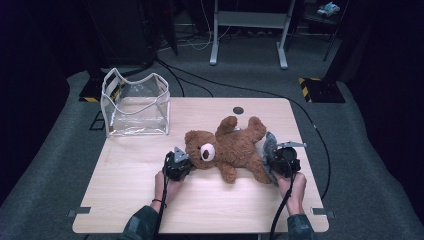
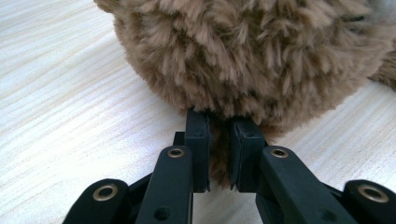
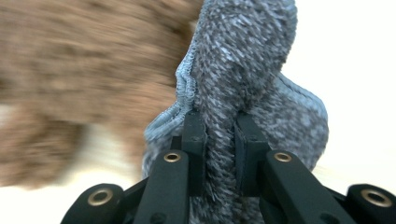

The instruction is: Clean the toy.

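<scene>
The bear [image 1: 230,147] lies on its back at the centre of the table [image 1: 125,175] (head toward frame left). The left gripper [image 1: 181,161] pinches fur at its head, jaws nearly closed. The right gripper [image 1: 278,159] clamps a grey cloth [image 3: 252,88] at centre right, by the bear's leg.

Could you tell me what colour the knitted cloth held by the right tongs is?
The knitted cloth is speckled grey-blue, clearest in the right gripper view.

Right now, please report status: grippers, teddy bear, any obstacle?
Left gripper shut on teddy bear head fur. Right gripper shut on grey knit cloth. Clear plastic bag stands apart.
</scene>
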